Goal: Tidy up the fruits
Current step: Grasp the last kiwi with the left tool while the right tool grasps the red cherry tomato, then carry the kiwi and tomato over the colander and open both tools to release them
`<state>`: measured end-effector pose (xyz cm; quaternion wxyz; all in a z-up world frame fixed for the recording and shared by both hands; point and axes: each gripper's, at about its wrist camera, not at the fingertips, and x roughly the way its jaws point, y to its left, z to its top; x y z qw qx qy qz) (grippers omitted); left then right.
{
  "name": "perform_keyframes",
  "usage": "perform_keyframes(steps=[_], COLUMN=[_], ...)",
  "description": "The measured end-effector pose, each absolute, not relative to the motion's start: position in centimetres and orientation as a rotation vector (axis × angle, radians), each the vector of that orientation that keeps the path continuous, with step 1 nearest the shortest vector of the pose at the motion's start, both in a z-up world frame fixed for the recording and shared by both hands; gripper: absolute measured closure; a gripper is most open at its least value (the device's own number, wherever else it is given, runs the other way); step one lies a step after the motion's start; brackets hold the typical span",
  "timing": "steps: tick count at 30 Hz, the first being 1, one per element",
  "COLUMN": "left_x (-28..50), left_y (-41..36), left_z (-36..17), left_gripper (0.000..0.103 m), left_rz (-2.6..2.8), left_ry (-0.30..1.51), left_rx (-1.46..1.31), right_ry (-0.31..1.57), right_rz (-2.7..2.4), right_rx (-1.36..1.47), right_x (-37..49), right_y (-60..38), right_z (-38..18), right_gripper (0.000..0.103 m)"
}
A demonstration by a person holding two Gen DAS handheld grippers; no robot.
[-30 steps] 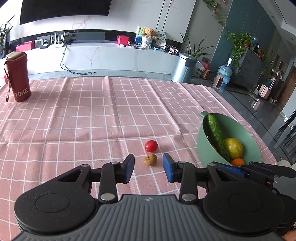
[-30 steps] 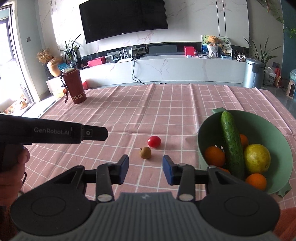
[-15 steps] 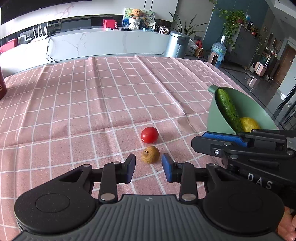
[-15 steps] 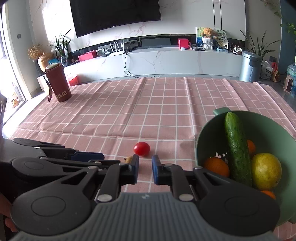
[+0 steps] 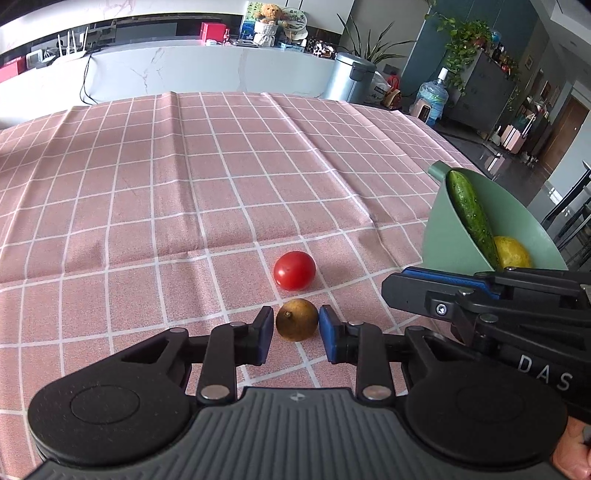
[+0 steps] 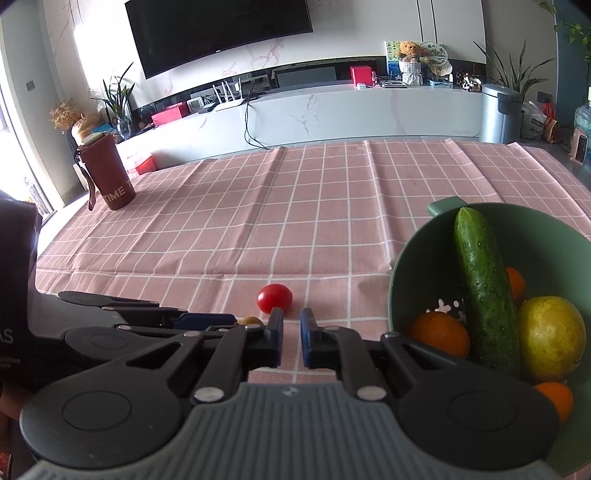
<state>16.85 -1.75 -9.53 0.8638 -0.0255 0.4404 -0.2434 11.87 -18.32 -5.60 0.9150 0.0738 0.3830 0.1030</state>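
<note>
A pink checked cloth (image 5: 184,192) covers the worktop, with a television (image 6: 218,33) on the marble wall behind. Only the right view shows the maroon flask (image 6: 107,173) and oranges in the green bowl (image 6: 413,258). The left hand-held gripper (image 5: 296,334) has just closed onto the small brown fruit (image 5: 296,319) near the tomato (image 5: 294,270); the right hand-held gripper (image 6: 291,341) is pressed together, empty

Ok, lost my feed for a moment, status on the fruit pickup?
Left hand-held gripper closing around small brown fruit. Right hand-held gripper shut, empty. Tomato just beyond; green bowl path clear.
</note>
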Motion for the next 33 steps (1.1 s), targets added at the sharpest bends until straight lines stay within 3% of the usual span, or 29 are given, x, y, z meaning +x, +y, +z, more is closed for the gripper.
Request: perform_keyframes(steps=[8, 15, 33], left_x=[16.4, 17.3, 18.5], left_y=[0.2, 2.9, 4.0], left_z=[-7.7, -7.8, -8.8], left_gripper=[0.075, 0.075, 0.075], left_rz=[-0.404, -0.265, -0.263], left_ry=[0.882, 0.898, 0.914], left_rx=[-0.093, -0.152, -0.213], right_ry=[0.771, 0.76, 0.814], right_rz=[0.219, 0.203, 0.171], right_rx=[0.123, -0.007, -0.09], right_x=[12.2, 14.0, 16.9], right_y=[-17.3, -14.2, -12.6], right_z=[-5.6, -6.8, -9.9], right_gripper=[0.094, 0.074, 0.069])
